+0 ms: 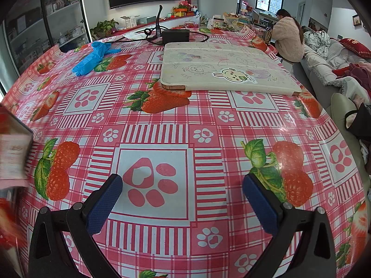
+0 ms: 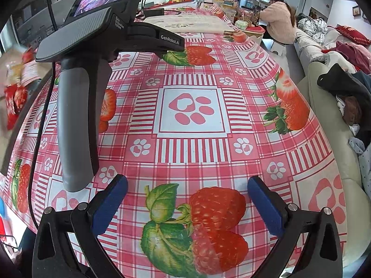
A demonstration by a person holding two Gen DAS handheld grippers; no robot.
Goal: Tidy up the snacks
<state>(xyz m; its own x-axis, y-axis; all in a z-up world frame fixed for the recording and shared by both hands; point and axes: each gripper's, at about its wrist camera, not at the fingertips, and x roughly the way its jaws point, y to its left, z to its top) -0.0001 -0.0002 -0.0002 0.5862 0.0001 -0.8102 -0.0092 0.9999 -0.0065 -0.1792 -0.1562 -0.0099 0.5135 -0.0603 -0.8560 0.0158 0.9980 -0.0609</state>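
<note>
Blue-padded fingers (image 1: 109, 205) of the left gripper (image 1: 183, 202) stood wide apart with nothing between them, poised over a paw-print square of the strawberry-patterned tabletop (image 1: 208, 125); the right gripper (image 2: 187, 205) was likewise spread and empty above a printed raspberry. Neither had a snack within reach. The snacks themselves sat off the tabletop's left edge: a blurred red-and-white snack box (image 1: 14, 148) at the left margin of the left wrist view, and a smeared cluster of red snack packets (image 2: 16, 85) seen past the left gripper's handle (image 2: 78, 125) in the right wrist view. Exactly how they lay could not be told through the blur. Farther out, a cream tablet case (image 1: 222, 69) lay toward the far edge, with blue gloves (image 1: 92, 58) near the far left corner and a black charger (image 1: 176, 36) beyond. The step in hand appeared to be reaching for a first snack, so the sensible course would be to swing the left gripper toward the left edge, keep the jaws wide, slow until the packaging came sharp in view, and close across a narrow side rather than a flat face, leaving the right gripper clear of its path.
</note>
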